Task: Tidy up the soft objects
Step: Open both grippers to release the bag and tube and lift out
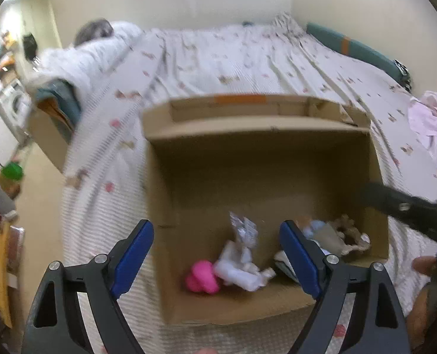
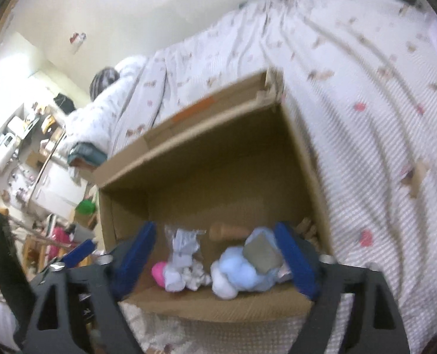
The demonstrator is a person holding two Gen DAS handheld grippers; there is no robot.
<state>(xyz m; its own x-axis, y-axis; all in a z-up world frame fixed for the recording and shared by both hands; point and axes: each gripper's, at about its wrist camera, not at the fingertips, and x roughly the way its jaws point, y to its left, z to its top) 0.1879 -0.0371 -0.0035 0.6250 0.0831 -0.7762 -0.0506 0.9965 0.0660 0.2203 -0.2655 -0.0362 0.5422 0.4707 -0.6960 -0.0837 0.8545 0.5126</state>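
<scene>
Toys in the cardboard box [image 1: 262, 159] look light and squashy; we would pinch the pink toy [image 1: 202, 277] mid-body. Left gripper [image 1: 217, 253] and right gripper [image 2: 218, 258] stand wide, empty.

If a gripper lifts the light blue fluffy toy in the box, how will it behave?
The light blue fluffy toy looks like lumpy plush, so it probably squashes under the pads and weighs little. Its rounded lobes may sag if lifted. The grey tag on it looks stiffer, probably card.
</scene>
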